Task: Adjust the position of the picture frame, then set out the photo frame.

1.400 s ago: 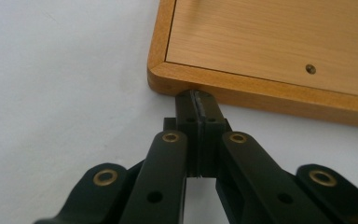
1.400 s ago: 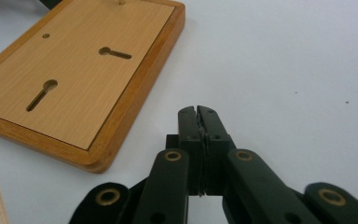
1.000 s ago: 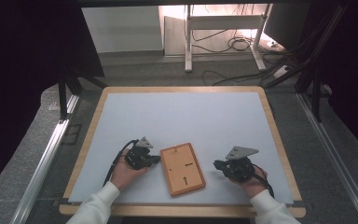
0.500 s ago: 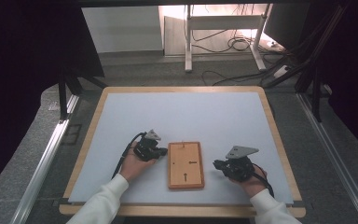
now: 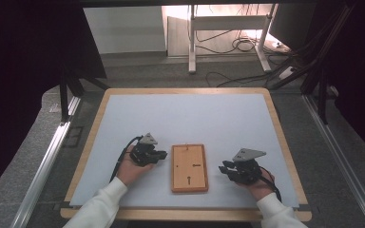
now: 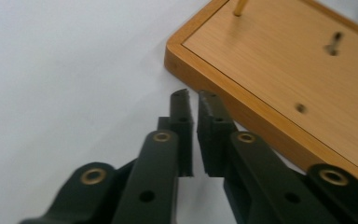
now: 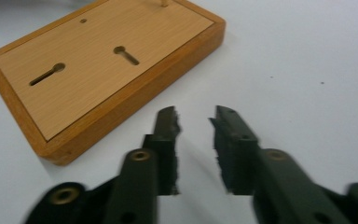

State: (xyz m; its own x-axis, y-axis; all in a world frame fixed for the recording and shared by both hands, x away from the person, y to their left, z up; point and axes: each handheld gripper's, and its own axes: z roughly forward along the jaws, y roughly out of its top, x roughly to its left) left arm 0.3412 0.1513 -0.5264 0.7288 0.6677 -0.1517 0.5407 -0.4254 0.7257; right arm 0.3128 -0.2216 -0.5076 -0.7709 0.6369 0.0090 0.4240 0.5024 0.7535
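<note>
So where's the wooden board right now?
In the high view the board lies flat on the white mat, near the front edge, between the left gripper and the right gripper, touching neither.

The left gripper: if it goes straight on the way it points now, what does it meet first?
Probably the wooden board. The left gripper, its jaws just opening with nothing between them, points at the board's near long edge, only a small gap away; exact depth is unclear.

Flat rectangular wooden board [image 5: 189, 167] with raised darker rim, light inset panel. Two keyhole-shaped slots and a small round hole in the panel; thin brass-coloured peg upright near far short edge. Lies flat, lower centre of frame, long axis running away from viewer.
</note>
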